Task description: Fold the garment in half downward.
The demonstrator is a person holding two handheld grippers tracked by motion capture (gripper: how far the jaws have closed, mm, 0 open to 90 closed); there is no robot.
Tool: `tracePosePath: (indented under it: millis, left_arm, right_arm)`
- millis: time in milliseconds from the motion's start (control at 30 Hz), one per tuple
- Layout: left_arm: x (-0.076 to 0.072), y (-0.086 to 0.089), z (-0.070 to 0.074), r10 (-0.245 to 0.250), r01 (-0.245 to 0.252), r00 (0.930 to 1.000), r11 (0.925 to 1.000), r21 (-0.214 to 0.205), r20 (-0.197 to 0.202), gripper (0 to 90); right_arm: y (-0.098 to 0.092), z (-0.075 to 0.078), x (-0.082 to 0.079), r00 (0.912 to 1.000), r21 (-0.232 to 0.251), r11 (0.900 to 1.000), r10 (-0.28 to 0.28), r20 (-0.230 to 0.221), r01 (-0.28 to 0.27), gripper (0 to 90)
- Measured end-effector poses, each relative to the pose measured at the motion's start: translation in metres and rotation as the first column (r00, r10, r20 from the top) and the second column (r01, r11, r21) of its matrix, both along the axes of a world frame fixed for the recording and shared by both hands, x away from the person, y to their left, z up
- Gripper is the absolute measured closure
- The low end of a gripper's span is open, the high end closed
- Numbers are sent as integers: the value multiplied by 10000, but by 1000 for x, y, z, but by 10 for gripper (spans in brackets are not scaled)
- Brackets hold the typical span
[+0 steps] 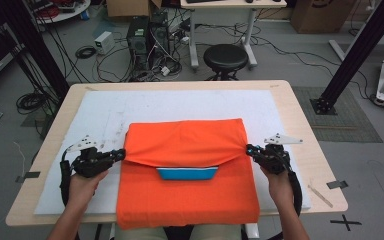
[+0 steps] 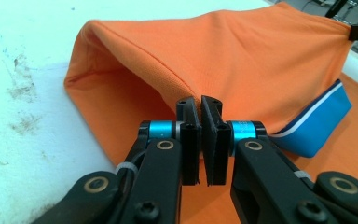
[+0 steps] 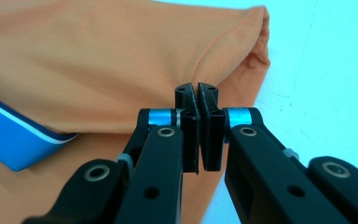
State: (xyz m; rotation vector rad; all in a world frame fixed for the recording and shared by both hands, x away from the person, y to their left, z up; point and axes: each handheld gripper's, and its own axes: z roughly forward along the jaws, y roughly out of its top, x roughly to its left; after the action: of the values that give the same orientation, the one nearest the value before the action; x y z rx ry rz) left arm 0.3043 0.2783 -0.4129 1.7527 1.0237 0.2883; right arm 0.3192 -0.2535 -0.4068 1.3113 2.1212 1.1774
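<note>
I had my left claw (image 1: 121, 154) pinching the left edge of the orange shirt (image 1: 187, 170) and my right claw (image 1: 249, 149) pinching its right edge. The shirt lay mid-bench (image 1: 300, 165) on a white sheet (image 1: 100, 115), its folded upper layer lifted above a blue collar (image 1: 187, 173). I saw no readable writing.

We see a plain orange shirt (image 1: 190, 170) with a blue collar (image 1: 186, 173), seemingly white-striped, on a white mat (image 1: 100, 115).
</note>
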Motion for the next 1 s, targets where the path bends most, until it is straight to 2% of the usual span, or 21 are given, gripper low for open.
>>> tracePosePath:
  millis: [133, 233, 400, 567, 700, 733, 800, 833, 900, 1000]
  left_arm:
    - [-13, 4, 4, -221, 220, 9998, 9994, -282, -21, 861]
    - [-24, 6, 4, -458, 455, 9989, 9984, -342, -82, 861]
    - [-38, 6, 1, -765, 762, 9969, 9970, -154, -189, 861]
    - [-45, 5, -2, -919, 918, 9952, 9958, -53, -339, 861]
    - [-38, 4, -11, -1128, 1110, 9903, 9935, -267, -814, 840]
    - [-36, 3, -11, -999, 983, 9922, 9948, -256, -751, 770]
    - [-30, 3, -8, -657, 638, 9957, 9975, -308, -656, 572]
    - [-26, 4, -6, -481, 466, 9975, 9985, -300, -509, 512]
    - [-16, 6, -2, -281, 277, 9993, 9994, -199, -227, 482]
    - [6, 8, 3, -8, 8, 10000, 9999, -121, -29, 440]
  right_arm:
    - [-1, 9, -15, 9998, -34, 9998, 182, 120, -182, 890]
    - [-2, 14, -26, 9993, -85, 9994, 334, 148, -332, 889]
    - [-4, 19, -44, 9977, -152, 9979, 631, 228, -627, 889]
    - [-6, 15, -54, 9972, -283, 9968, 745, -90, -747, 889]
    - [-7, 3, -51, 9953, -306, 9965, 757, -606, -777, 876]
    - [-7, 0, -49, 9950, -248, 9970, 717, -701, -736, 834]
    - [-8, -3, -45, 9962, 28, 9986, 533, -693, -533, 688]
    - [-9, -3, -43, 9972, 171, 9990, 432, -612, -423, 641]
    - [-11, -1, -38, 9986, 268, 9994, 215, -485, -202, 594]
    - [-13, 2, -26, 9995, 47, 9999, -113, -282, 114, 546]
